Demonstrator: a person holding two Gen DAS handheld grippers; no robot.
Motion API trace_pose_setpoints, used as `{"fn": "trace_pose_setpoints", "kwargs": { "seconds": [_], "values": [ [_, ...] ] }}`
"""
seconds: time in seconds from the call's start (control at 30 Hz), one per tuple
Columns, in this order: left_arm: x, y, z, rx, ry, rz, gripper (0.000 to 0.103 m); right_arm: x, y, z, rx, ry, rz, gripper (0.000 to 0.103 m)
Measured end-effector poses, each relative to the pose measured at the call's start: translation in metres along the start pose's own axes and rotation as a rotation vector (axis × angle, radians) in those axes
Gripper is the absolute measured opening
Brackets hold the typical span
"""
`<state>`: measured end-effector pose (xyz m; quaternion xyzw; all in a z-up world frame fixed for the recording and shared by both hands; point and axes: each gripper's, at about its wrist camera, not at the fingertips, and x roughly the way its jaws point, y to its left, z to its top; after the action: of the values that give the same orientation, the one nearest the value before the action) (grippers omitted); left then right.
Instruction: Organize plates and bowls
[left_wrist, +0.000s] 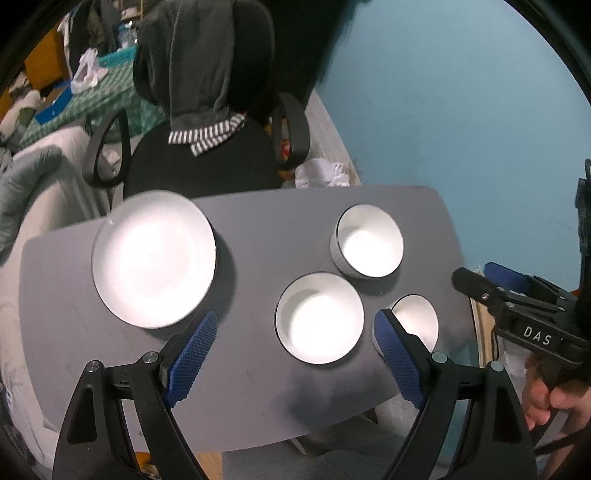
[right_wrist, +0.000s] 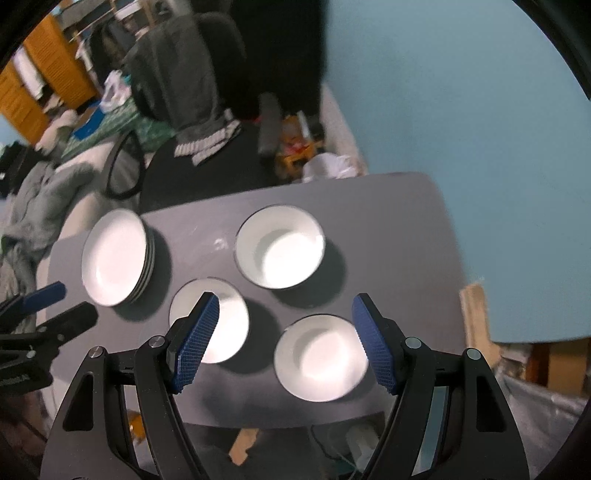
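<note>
we see white plates (right_wrist: 114, 258) and three white bowls (right_wrist: 280, 246) with thin dark rims on a plain grey table (left_wrist: 258, 229). both grippers are black with blue cross-hatched pads (left_wrist: 192, 354). behind, the wall (left_wrist: 443, 92) is turquoise, the chair (left_wrist: 207, 166) black, draped with a grey garment (left_wrist: 192, 59) edged in grey-and-white stripes, beside a green checked cloth (left_wrist: 110, 96).

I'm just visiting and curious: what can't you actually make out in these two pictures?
- Plate stack: count unclear in the right wrist view; blur merges the rims.
- Nearest bowl: half hidden in the left wrist view behind the left gripper finger.
- Chair seat: covered by draped clothing.
</note>
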<state>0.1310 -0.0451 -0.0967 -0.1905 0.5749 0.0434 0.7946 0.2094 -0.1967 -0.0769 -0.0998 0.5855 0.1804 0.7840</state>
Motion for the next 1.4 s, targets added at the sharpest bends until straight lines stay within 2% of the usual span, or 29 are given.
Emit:
{"fn": "trace_pose_setpoints", "kwargs": {
  "seconds": [0.2,0.4,0.67,0.9,1.17,1.4],
  "values": [
    [0.027,0.006,-0.005,-0.03,0.022,0.004,0.088,0.042,0.01,-0.004,-0.08,0.089,0.099,0.074],
    [0.053,0.01,-0.008,-0.006,0.058,0.036,0.088,0.081,0.016,-0.008,-0.114,0.174,0.141,0.074],
    [0.085,0.018,-0.012,0.026,0.093,0.059,0.088,0.11,0.022,-0.007,-0.139,0.237,0.165,0.074],
    [0.111,0.024,-0.017,0.022,0.114,0.073,0.088,0.135,0.027,-0.013,-0.168,0.294,0.14,0.073],
    [0.132,0.027,-0.023,-0.015,0.153,0.064,0.088,0.156,0.031,-0.015,-0.183,0.328,0.138,0.056],
    [0.147,0.022,-0.023,-0.036,0.179,0.068,0.088,0.167,0.033,-0.018,-0.19,0.34,0.142,0.05]
  ]
}}
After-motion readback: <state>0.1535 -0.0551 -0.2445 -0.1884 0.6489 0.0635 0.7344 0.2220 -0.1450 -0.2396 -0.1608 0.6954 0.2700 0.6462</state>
